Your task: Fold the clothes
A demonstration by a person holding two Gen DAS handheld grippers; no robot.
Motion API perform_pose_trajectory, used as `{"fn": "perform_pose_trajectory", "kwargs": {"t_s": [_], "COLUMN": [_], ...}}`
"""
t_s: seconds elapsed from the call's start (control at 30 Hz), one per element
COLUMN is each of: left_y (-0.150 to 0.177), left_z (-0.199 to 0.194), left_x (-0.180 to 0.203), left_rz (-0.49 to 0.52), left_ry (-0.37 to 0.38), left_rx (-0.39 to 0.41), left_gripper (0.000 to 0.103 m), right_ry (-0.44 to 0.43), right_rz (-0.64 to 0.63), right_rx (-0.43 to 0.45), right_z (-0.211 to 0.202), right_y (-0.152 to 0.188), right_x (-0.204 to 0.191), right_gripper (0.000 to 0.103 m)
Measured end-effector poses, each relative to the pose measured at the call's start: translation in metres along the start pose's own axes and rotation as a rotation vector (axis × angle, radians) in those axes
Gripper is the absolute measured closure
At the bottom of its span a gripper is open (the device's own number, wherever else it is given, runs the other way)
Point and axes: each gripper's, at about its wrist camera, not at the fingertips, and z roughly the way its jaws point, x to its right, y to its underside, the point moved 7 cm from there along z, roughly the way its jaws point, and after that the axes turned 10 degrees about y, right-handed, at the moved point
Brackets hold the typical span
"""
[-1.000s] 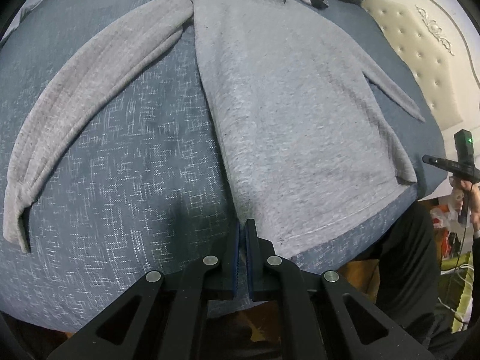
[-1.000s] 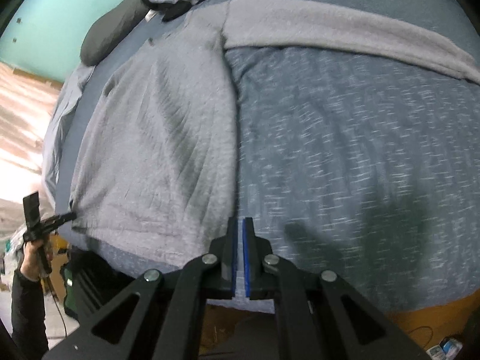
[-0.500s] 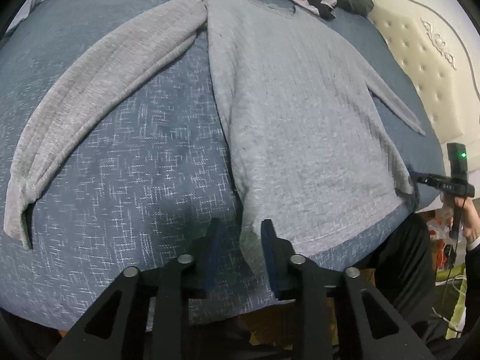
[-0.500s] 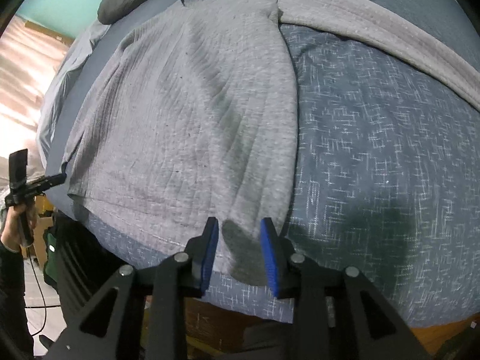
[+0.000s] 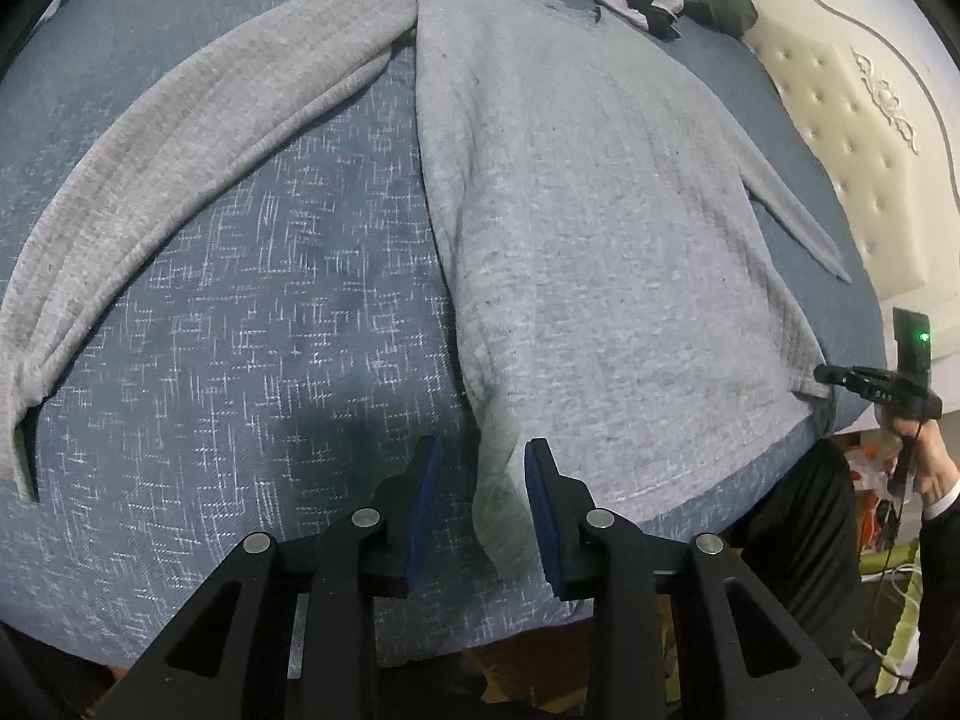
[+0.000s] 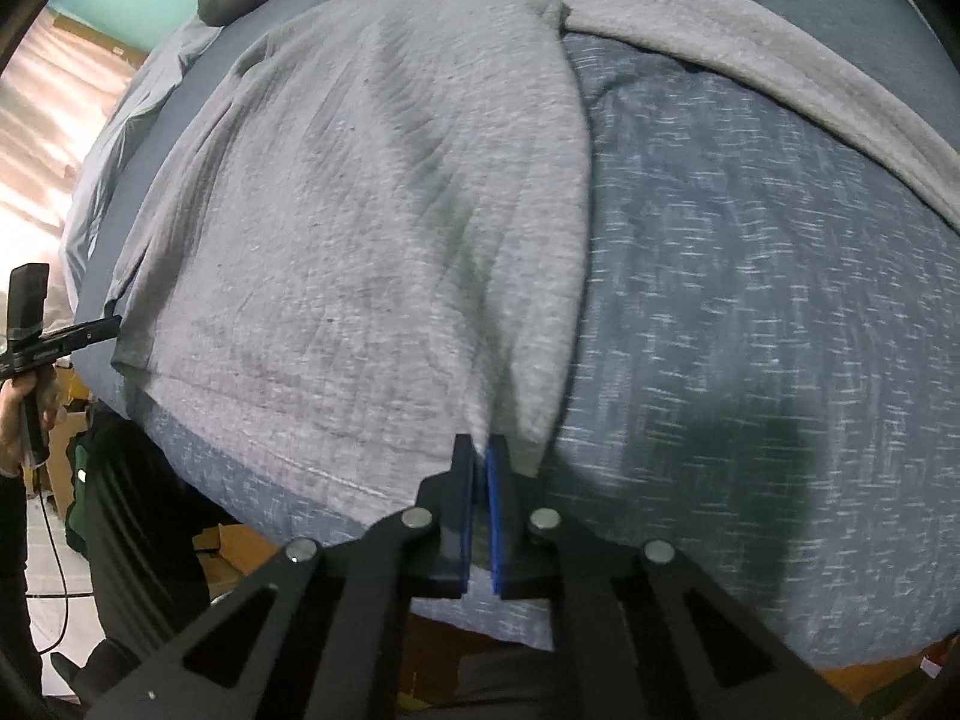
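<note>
Blue flecked bedding (image 5: 240,300) carries our grey sweater (image 5: 600,240) flat ahead of both tongs; a padded headboard (image 5: 852,138) stands beyond. Our left tongs (image 5: 480,510) are released, straddling one hem corner. Our right tongs (image 6: 480,510) grasp the other hem corner.

The left gripper (image 5: 483,498) hangs low with jaws spread wide — the right gripper (image 6: 482,477) pinched nearly closed.

Dim indoor light, strong fisheye bulge, dark vignetted corners; right view motion-blurred.
</note>
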Motion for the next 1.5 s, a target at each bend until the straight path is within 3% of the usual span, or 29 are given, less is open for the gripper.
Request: {"fn": "perform_pose_trajectory", "kwargs": {"t_s": [0.43,0.97,1.03,1.1,1.37,1.5], "left_y": [-0.013,-0.009,-0.007,-0.004,-0.002,0.001], "left_z": [-0.001,0.032,0.034,0.035,0.011,0.004], "left_x": [-0.010,-0.007,-0.006,-0.004,-0.014,-0.017], "left_rz": [-0.073,-0.068,-0.058,-0.047,-0.060,-0.091], "left_ry": [0.008,0.009,0.006,-0.005,-0.005,0.054], "left_rx": [0.038,-0.033,-0.043,-0.051,-0.019,-0.013], "left_gripper": [0.070,0.071,0.081,0.102,0.103,0.102], "right_ry": [0.027,0.024,0.025,0.026,0.023,0.017], "right_rz": [0.039,0.043,0.042,0.042,0.042,0.050], "right_rx": [0.030,0.030,0.028,0.026,0.023,0.020], "right_z": [-0.014,-0.021,-0.021,-0.021,-0.020,-0.020], "right_y": [0.007,0.012,0.012,0.012,0.009,0.007], "right_x": [0.031,0.040,0.040,0.039,0.038,0.038], "right_gripper": [0.100,0.101,0.101,0.101,0.101,0.101]}}
